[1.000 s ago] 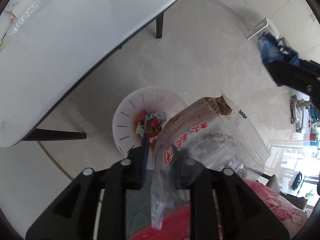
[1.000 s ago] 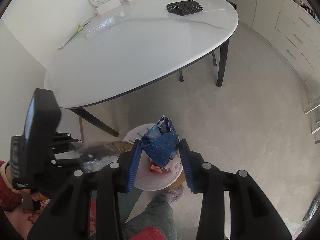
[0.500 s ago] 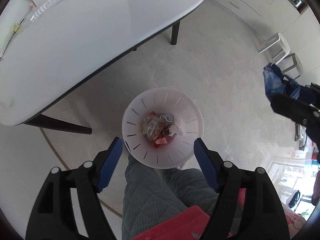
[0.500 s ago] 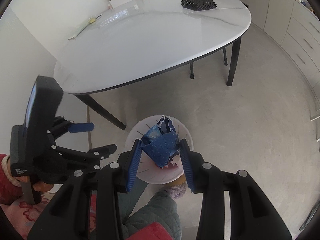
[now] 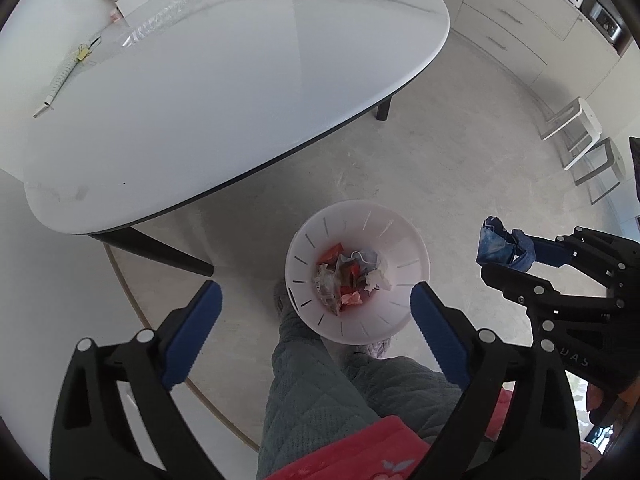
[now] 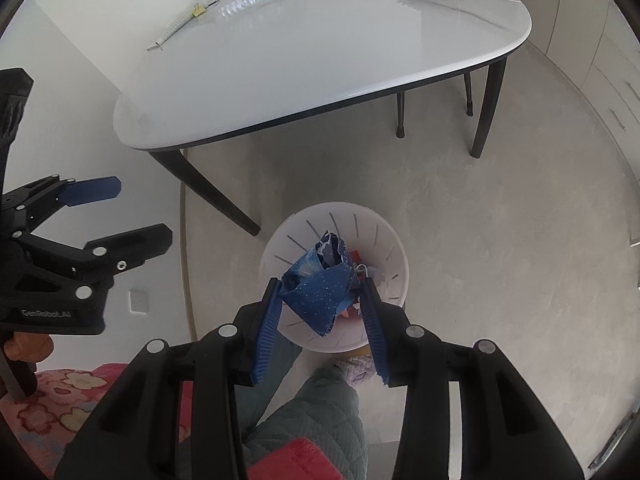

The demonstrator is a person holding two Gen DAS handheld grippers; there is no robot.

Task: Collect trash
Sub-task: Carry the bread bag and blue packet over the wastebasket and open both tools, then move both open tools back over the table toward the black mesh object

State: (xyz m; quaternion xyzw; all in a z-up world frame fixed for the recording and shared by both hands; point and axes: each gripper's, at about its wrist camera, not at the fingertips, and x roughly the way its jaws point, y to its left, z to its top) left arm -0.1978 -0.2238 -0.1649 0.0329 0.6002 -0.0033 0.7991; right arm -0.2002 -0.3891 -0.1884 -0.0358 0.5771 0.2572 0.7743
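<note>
Right wrist view: our right gripper (image 6: 322,300) clamps the blue wrapper (image 6: 320,288) over the bin (image 6: 396,248), our left gripper (image 5: 316,312) opening empty; released off-centre, we risk the light wrapper fluttering past the rim.

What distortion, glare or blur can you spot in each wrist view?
Left wrist view: fisheye bends the table edge into a curve, black vignette fills the corners, pale glare streaks the tabletop, and the bin is sharp. Right wrist view: same bowing and dark corners, soft sheen on the table, and the blue wrapper is crisp.
</note>
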